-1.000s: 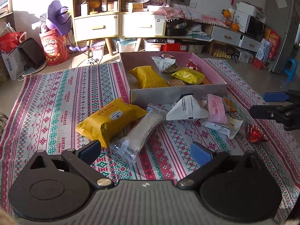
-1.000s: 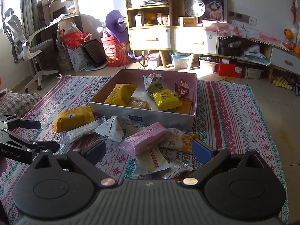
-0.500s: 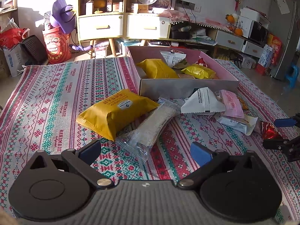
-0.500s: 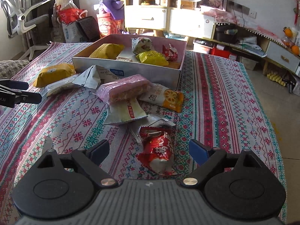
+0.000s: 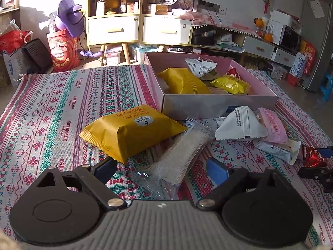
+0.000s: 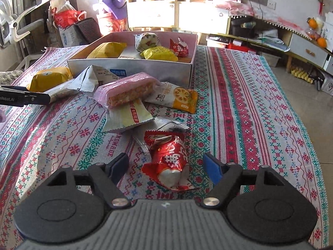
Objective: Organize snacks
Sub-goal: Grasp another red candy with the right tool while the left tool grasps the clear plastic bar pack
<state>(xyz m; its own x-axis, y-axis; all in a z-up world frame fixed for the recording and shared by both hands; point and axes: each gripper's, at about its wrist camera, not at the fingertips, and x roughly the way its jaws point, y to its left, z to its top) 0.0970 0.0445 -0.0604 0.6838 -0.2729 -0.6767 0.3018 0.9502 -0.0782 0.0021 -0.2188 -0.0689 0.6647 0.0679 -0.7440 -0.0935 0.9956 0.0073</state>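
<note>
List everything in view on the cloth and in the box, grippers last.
Patterned woven cloth: 1, red, green and white, under everything.
Shallow cardboard box: 1, pink inside, grey outside, far centre of cloth.
Snacks in box: yellow pillow pack, small yellow pack, red packet, white patterned pack.
Large yellow packet: 1, on cloth left of box front.
Clear long sleeve: 1, between left jaws.
White triangular pack: 1, before box.
Pink wafer pack: 1, atop pile.
Orange-white lotus-root pack: 1, right of pile.
Red foil packet: 1, between right jaws.
Left gripper: closing, untouched.
Right gripper: closing, untouched.
</note>
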